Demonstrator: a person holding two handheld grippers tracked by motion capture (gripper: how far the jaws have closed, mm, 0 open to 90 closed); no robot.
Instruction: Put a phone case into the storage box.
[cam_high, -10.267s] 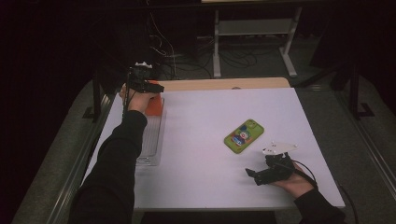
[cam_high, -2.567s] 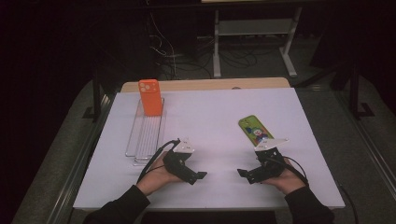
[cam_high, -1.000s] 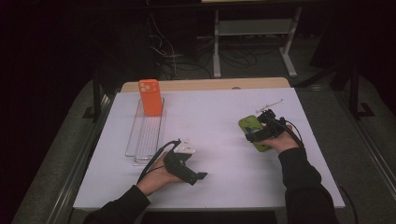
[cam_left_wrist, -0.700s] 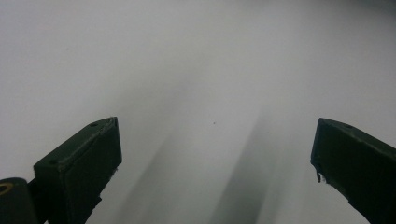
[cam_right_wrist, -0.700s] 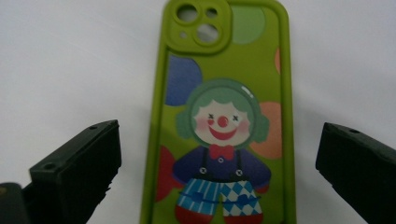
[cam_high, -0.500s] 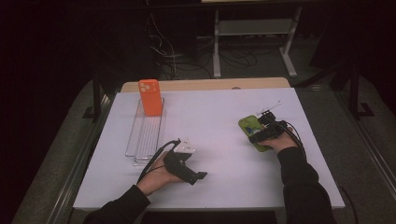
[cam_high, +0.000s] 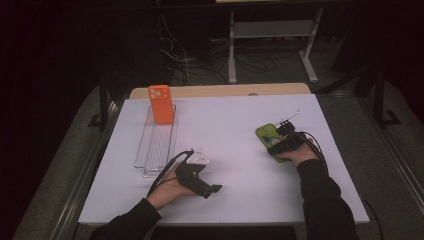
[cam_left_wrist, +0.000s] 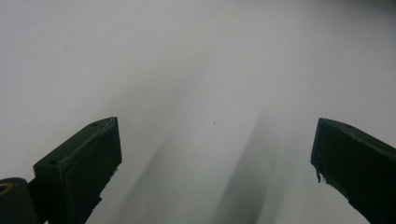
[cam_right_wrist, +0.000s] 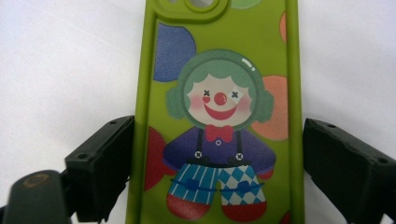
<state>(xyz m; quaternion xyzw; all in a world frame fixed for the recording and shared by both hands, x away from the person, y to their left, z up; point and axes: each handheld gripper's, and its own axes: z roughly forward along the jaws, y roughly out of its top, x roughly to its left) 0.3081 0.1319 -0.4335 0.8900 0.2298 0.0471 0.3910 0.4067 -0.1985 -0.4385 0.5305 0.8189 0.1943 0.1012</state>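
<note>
A green phone (cam_high: 265, 136) with a clown picture lies flat on the white table (cam_high: 235, 115), right of the middle. My right gripper (cam_high: 276, 145) lies low at its near end, one jaw on each side. In the right gripper view the phone (cam_right_wrist: 219, 107) runs between the jaws of the gripper (cam_right_wrist: 217, 154), which have just been closing. The left pad meets the edge and a thin gap remains at the right pad. My left gripper (cam_high: 212, 189) rests open near the front edge. The jaws of this gripper (cam_left_wrist: 215, 149) stand wide over bare table.
An orange phone (cam_high: 160, 103) stands upright at the far end of a clear slotted rack (cam_high: 155, 145) on the table's left side. A wooden strip (cam_high: 220, 90) runs along the far edge. Cables and a stand lie on the dark floor beyond.
The right hand has come from the front edge up to the green phone, then held there with only a slight shift. The left hand has kept still over the last second.
</note>
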